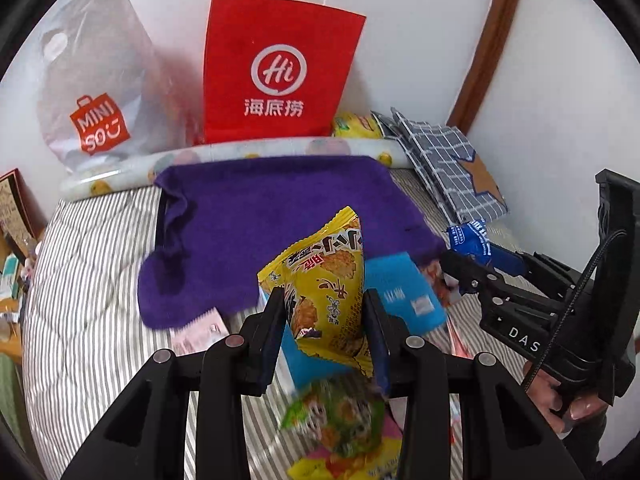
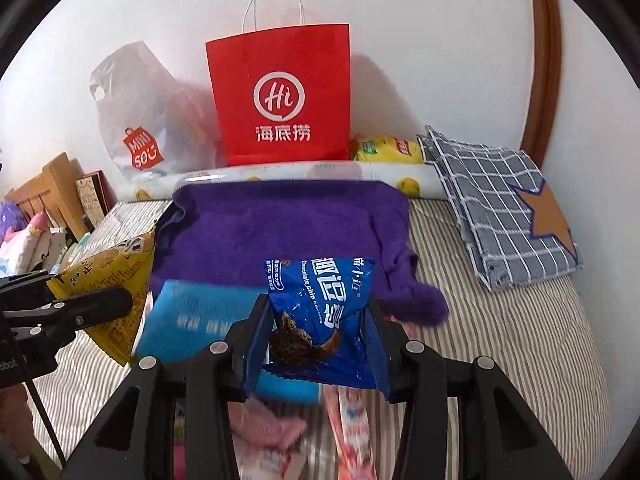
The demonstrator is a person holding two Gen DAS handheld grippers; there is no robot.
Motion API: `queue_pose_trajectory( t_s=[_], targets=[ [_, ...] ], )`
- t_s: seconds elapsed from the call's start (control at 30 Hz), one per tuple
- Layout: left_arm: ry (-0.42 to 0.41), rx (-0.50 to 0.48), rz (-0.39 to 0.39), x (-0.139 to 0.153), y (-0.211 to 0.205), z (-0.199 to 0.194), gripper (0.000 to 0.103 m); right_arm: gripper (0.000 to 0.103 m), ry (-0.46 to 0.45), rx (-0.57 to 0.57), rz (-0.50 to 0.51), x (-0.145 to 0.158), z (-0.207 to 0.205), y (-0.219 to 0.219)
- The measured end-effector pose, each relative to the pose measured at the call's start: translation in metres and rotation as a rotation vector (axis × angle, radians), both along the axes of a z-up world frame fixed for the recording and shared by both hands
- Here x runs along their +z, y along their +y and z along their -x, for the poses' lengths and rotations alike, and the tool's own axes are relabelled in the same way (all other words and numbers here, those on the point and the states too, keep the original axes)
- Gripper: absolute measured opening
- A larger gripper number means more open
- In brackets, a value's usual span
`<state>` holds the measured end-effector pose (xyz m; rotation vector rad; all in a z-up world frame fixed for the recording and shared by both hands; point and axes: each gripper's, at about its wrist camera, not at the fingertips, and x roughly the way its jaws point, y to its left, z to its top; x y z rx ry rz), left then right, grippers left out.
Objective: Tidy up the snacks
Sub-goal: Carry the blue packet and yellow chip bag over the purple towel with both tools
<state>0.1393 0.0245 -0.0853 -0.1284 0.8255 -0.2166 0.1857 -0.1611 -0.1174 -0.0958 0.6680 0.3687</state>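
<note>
Both hand-held grippers loaded: left [image 1: 324,320] grasping yellow pack [image 1: 324,280], right [image 2: 316,340] grasping cookies [image 2: 320,308]. Next, probably drop them on the purple cloth [image 2: 280,220], upper middle.

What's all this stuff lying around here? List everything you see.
yellow snack packet: 1, yellow, in left gripper
blue cookie packet: 1, blue, in right gripper
light blue packet: 1, on bed under the grippers
purple towel: 1, spread on bed
paper bag: 1, red, against wall
plastic bag: 1, grey, left of paper bag
checked cloth: 1, blue-grey, right
striped bedsheet: 1, grey-white
left gripper: black, shut
right gripper: black, shut
</note>
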Motion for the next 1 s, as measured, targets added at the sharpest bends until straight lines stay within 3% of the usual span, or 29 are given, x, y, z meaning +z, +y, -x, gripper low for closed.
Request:
queue_pose_trajectory(
  t_s=[0.27,0.57,1.0],
  targets=[
    [-0.018,0.064,-0.046,0.008,0.016,-0.043,0.039,0.043,-0.015,-0.001,-0.002,0.010,-0.048,0.008],
    [-0.005,0.105,-0.039,0.000,0.038,-0.097,0.039,0.043,0.002,0.020,-0.031,0.006,-0.100,0.013],
    [0.070,0.148,-0.003,-0.054,0.066,-0.141,0.039,0.043,0.113,0.019,-0.028,-0.033,-0.146,0.022]
  ],
)
